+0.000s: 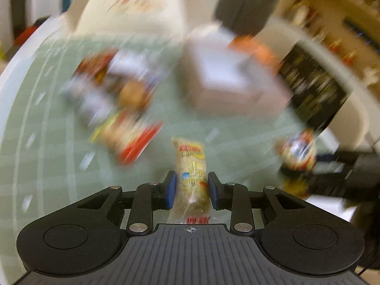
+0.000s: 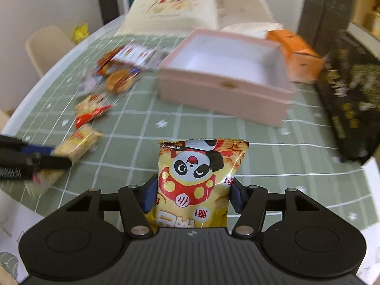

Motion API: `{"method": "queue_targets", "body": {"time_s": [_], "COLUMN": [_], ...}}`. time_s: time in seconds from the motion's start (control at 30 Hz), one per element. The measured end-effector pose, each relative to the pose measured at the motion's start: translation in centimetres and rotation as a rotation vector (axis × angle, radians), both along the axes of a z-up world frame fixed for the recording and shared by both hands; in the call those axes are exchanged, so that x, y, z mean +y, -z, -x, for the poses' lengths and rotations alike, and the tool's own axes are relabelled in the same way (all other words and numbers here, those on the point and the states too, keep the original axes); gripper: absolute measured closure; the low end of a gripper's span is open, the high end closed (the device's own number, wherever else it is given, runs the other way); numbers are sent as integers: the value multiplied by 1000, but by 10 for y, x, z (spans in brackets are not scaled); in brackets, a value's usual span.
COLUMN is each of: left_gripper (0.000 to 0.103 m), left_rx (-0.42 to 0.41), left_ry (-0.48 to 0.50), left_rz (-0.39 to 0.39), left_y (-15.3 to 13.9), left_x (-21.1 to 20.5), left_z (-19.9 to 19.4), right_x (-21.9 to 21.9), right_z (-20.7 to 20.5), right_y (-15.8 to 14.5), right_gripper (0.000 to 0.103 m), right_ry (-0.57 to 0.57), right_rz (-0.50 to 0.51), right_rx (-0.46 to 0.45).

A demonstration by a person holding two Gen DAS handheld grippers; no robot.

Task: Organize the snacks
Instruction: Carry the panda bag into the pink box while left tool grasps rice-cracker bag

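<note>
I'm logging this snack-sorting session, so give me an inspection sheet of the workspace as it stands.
Surface: round table with a green grid cloth.
Job's things: pink box, open and empty; loose snack packets left of it.
Clutter: orange tissue box and black box to the right.
Grippers: left hand-held gripper shut on a rice cracker packet; right hand-held gripper shut on a panda snack bag.
Cables: nothing seen.
Surroundings: chair with a cartoon cover; shelving, blurred.
</note>
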State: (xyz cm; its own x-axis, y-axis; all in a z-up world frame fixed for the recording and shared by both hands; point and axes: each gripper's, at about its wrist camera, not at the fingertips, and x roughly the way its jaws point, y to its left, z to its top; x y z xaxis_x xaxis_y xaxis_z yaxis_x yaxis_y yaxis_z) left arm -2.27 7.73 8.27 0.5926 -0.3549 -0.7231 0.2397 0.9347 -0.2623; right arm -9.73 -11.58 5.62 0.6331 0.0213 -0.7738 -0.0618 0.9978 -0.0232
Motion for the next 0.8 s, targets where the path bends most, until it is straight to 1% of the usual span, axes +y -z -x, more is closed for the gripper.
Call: {"method": "queue_targets", "body": {"time_s": [0.1,0.17,0.2,0.23,0.3,0.33,0.37,0.43,0.53,0.63,0.7,0.73,0.77,0.8], "left_gripper": [70,70,70,69,68,68,68,68,68,68,68,68,68,68], "left_rx": [-92,-148,-159,-153,-107,-88,-83,-88,-70,-34,-9,5,19,34], "left_ry": [44,51,54,46,9,-21,-48,-95,-124,-178,-238,-266,-290,-320], "left_rz": [48,84,108,152,229,244,248,263,295,262,228,210,187,159], "left_y": [-36,-55,-58,-58,-48,-42,-37,-30,-17,-1,10,14,18,23], "left_x": [-22,-38,-44,-48,-52,-52,-49,-38,-11,15,35,44,53,63], "left_z": [-35,-70,-88,-112,-152,-166,-172,-169,-141,-109,-86,-77,-67,-57], "right_x": [-25,-37,-43,-48,-54,-57,-60,-66,-73,-72,-75,-77,-77,-73], "right_z": [5,5,5,4,0,-2,-5,-13,-30,-67,-107,-127,-151,-167], "right_y": [-21,-34,-39,-44,-54,-57,-60,-66,-77,-85,-89,-89,-87,-83], "right_gripper": [43,43,43,43,43,43,43,43,43,43,41,34,26,26], "right_ry": [48,86,100,113,131,135,138,151,142,114,117,120,128,146], "right_rz": [-30,-40,-44,-50,-46,-41,-40,-43,-45,-51,-92,-126,-138,-120], "right_rx": [-38,-66,-76,-88,-111,-117,-123,-123,-135,-147,-140,-135,-114,-102]}}
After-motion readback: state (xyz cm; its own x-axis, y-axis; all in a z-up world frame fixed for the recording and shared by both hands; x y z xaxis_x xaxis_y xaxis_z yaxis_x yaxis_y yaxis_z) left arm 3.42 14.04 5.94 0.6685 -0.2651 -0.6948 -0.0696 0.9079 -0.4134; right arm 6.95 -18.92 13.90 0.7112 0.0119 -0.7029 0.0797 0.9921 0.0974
